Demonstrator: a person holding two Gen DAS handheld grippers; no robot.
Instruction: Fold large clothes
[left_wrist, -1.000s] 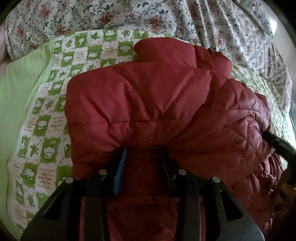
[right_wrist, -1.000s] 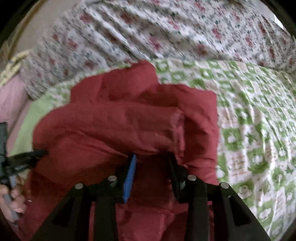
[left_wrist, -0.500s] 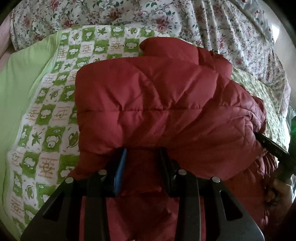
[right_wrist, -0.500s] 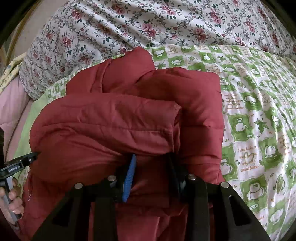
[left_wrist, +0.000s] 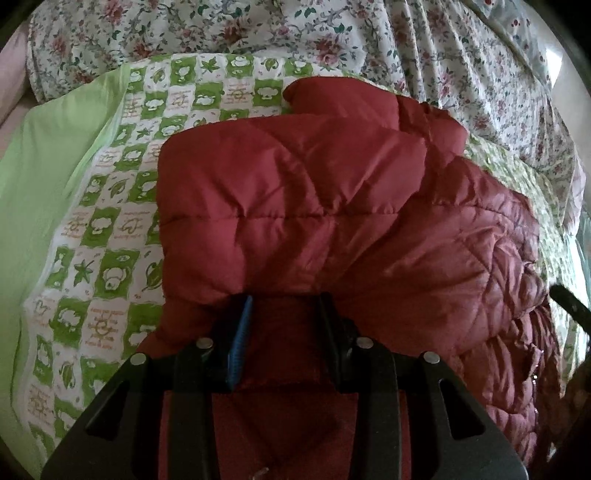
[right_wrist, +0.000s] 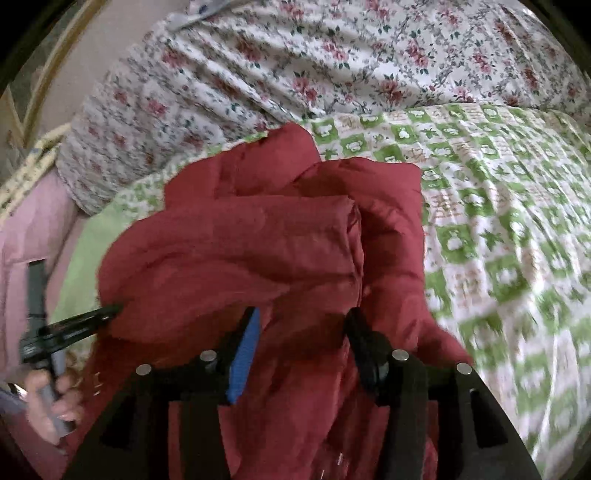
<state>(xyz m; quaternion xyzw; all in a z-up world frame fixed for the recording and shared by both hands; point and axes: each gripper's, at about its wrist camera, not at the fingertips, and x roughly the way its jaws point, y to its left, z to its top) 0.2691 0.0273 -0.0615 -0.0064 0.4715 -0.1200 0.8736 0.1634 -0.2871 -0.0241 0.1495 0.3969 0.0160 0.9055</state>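
Observation:
A dark red quilted jacket (left_wrist: 332, 206) lies folded into a thick bundle on the green-and-white checked sheet (left_wrist: 110, 236). My left gripper (left_wrist: 286, 306) is shut on the jacket's near edge, with red fabric pinched between its blue pad and its black finger. In the right wrist view the same jacket (right_wrist: 240, 251) shows a rolled fold on top. My right gripper (right_wrist: 303, 321) has its jaws opening; the jacket's fabric still lies between them, loose. The left gripper (right_wrist: 74, 325) and the hand (right_wrist: 48, 398) that holds it show at the left edge there.
A floral quilt (left_wrist: 406, 48) is bunched along the far side of the bed. A plain light green strip of sheet (left_wrist: 37, 206) runs to the left, with pink bedding (right_wrist: 26, 229) beyond. Checked sheet (right_wrist: 498, 240) lies bare to the right of the jacket.
My right gripper's jaws have spread apart and it has drawn back from the jacket, with its view blurred. My left gripper keeps its grip and has hardly moved.

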